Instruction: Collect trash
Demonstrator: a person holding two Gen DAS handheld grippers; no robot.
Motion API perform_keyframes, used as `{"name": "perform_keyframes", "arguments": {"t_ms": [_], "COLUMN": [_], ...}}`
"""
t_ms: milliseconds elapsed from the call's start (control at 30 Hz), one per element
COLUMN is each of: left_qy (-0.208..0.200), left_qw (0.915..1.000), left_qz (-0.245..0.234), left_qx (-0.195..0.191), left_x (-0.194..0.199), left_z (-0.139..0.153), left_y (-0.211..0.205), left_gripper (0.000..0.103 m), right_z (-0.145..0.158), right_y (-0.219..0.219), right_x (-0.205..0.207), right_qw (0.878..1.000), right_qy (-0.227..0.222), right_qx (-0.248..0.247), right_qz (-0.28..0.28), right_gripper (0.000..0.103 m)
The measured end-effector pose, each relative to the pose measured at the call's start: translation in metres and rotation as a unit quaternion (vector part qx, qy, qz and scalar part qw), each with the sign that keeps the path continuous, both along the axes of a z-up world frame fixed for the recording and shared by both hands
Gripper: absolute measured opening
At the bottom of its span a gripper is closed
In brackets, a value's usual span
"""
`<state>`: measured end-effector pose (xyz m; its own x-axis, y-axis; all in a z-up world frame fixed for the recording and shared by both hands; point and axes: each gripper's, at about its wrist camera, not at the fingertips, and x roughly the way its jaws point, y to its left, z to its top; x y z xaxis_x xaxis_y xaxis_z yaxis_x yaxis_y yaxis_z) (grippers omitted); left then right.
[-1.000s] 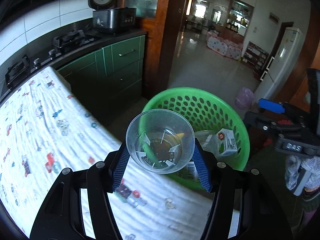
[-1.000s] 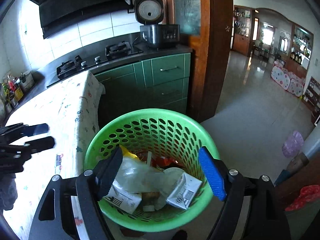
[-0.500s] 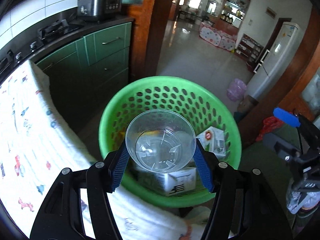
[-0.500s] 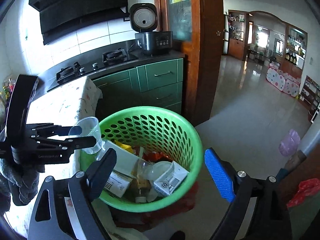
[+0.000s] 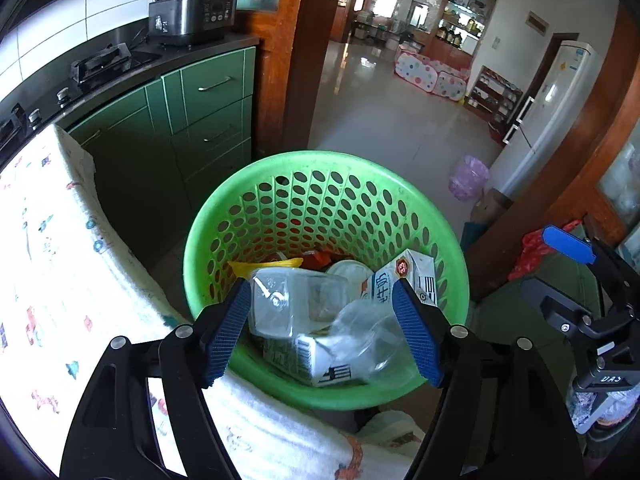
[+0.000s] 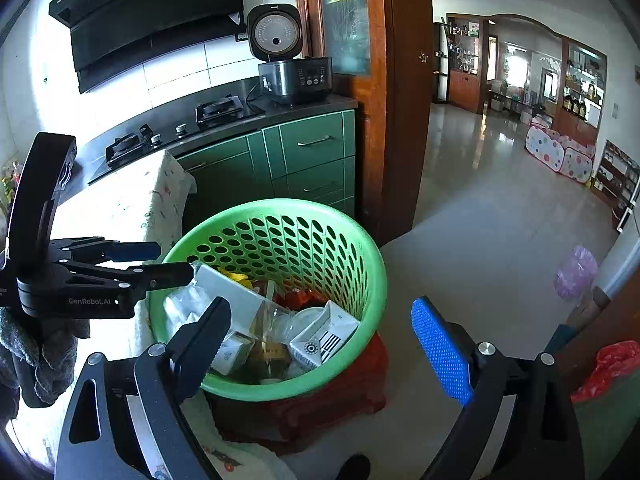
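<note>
A green perforated basket (image 5: 320,168) (image 6: 372,280) stands beside the table and holds trash: white cartons (image 5: 412,276) (image 6: 324,340), a clear box and red wrappers. A clear plastic cup (image 5: 368,336) lies on its side on top of the trash. My left gripper (image 5: 326,334) is open and empty over the basket's near rim; it also shows in the right wrist view (image 6: 168,260). My right gripper (image 6: 324,350) is open and empty above the basket's right side; it also shows in the left wrist view (image 5: 568,244).
A table with a patterned white cloth (image 5: 52,264) lies left of the basket. Green cabinets (image 6: 312,152), a gas hob and a rice cooker (image 6: 292,64) line the back. A red stool (image 6: 344,404) sits under the basket. Tiled floor (image 6: 480,216) opens to the right.
My left gripper opened and let go of the clear cup, which now lies in the basket. The right gripper stayed open and drew back a little.
</note>
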<state>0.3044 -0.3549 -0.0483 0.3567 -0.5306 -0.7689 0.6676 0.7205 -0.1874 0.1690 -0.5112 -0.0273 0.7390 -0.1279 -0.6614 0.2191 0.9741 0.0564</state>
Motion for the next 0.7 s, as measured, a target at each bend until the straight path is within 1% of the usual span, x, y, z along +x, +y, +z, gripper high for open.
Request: {"name": "perform_keyframes", "arguments": {"t_ms": [267, 467, 567, 700], "left_qy": [-0.02, -0.035, -0.042, -0.046], "left_qw": [0.9995, 0.9981, 0.9968, 0.9941], "left_qz": [0.024, 0.051, 0.069, 0.098], "left_qx": [-0.003, -0.003, 0.002, 0.001], "left_x": [-0.019, -0.042, -0.055, -0.073], "left_z": [0.015, 0.025, 0.028, 0.032], "left_y": [0.032, 0.07, 0.091, 0.121], "left_gripper": [0.075, 0.079, 0.081, 0.084], "right_z": [0.003, 0.007, 0.008, 0.01], "right_y": [0.024, 0.051, 0.063, 0.085], "right_x": [-0.01, -0.025, -0.036, -0.052], "right_qw": [1.0, 1.0, 1.0, 0.999], "right_qy": [-0.006, -0.014, -0.018, -0.021], "right_qx": [-0.001, -0.01, -0.008, -0.02], "right_qz": [0.008, 0.014, 0.017, 0.021], "right_gripper": [0.091, 0.092, 0.093, 0.093]}}
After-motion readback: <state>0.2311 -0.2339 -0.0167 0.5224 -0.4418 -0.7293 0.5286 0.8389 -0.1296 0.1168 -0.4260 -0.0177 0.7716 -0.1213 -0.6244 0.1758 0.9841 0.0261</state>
